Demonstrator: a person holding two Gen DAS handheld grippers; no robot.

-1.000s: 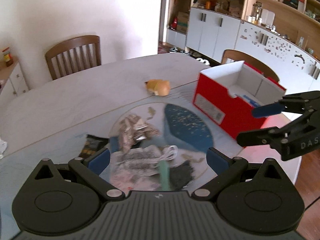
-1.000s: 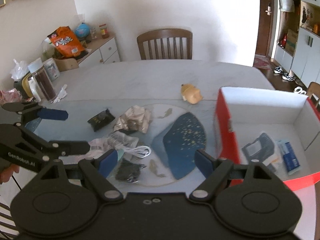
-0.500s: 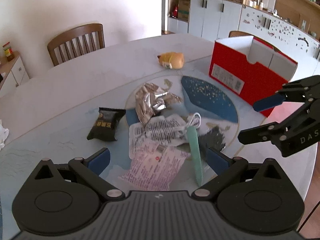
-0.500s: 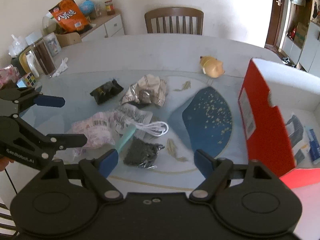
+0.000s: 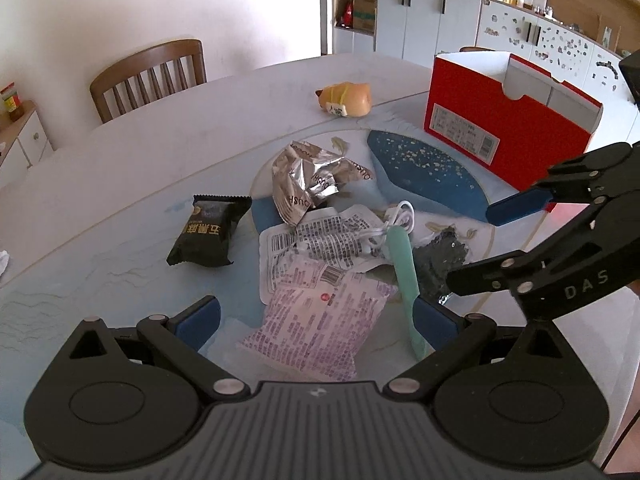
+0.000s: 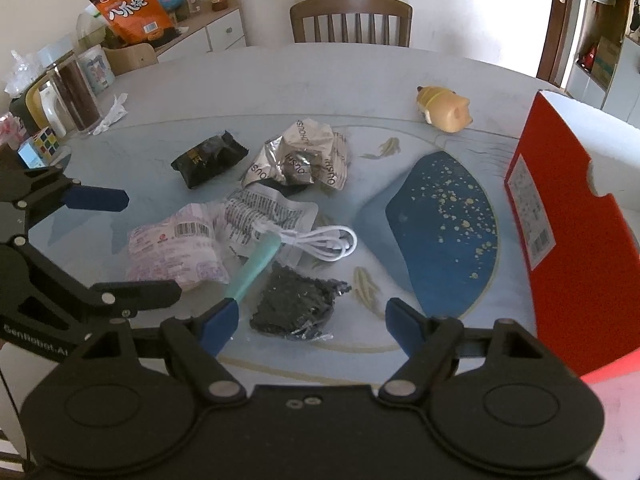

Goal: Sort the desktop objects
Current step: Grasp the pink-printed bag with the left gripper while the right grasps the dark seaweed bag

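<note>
A pile lies on the glass-topped table: a pink-printed packet [image 5: 320,332] [image 6: 176,248], a white printed pouch [image 5: 312,240], a crumpled silver wrapper [image 5: 304,180] [image 6: 300,156], a black snack pack [image 5: 208,236] [image 6: 208,158], a teal stick [image 5: 406,276] [image 6: 256,264], a white cable [image 6: 324,240] and a dark glittery bag [image 6: 300,304]. My left gripper [image 5: 316,320] is open just above the pink packet. My right gripper [image 6: 312,320] is open over the glittery bag. A red shoebox [image 5: 496,120] [image 6: 576,240] stands at the right.
A yellow pig toy [image 5: 346,98] [image 6: 444,108] lies beyond the pile. A wooden chair [image 5: 148,76] stands behind the table. Jars, a Rubik's cube [image 6: 40,146] and an orange snack bag [image 6: 132,10] crowd the left side in the right wrist view.
Both grippers have pulled back from the red box and moved toward the pile, which now sits closer under their open jaws. Nothing has been picked up.
</note>
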